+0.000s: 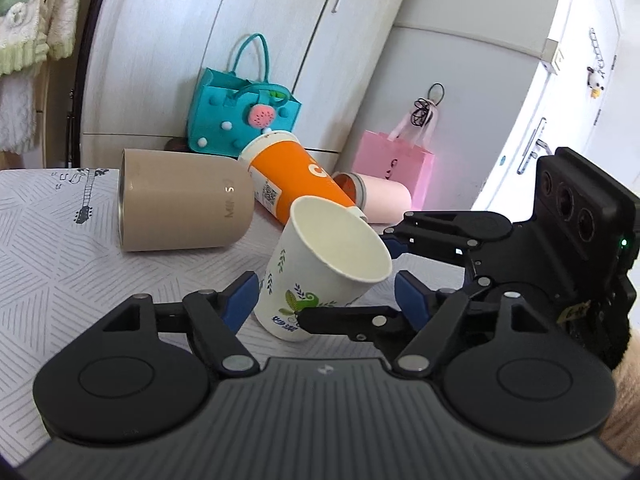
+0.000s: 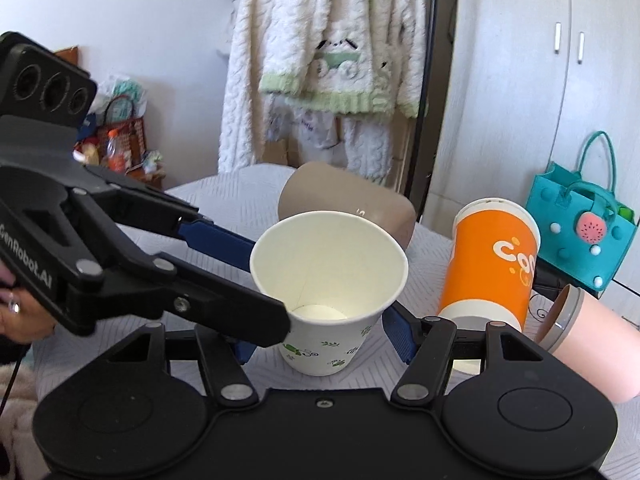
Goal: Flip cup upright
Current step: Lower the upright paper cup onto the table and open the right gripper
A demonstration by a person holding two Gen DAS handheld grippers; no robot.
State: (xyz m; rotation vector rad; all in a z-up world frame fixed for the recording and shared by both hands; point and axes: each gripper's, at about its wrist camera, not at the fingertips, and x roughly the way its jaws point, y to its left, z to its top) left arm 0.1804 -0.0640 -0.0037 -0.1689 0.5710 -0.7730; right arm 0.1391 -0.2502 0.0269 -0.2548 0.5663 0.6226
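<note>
Paper, thin-walled: white leaf-printed cup [image 1: 320, 268] tilted on patterned tabletop [image 1: 60, 248], between both grippers. Left gripper [image 1: 326, 294] jaws spread around it; right gripper [image 2: 320, 334] likewise, neither visibly pinching. Light, crushable; likely best held gently at mid-wall.

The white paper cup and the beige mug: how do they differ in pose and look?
The white paper cup stands nearly upright, mouth up; the beige mug lies on its side. The cup bears green leaf prints; the mug is plain. The cup sits between the tools; the mug lies beyond them. Both rest on the table.
</note>
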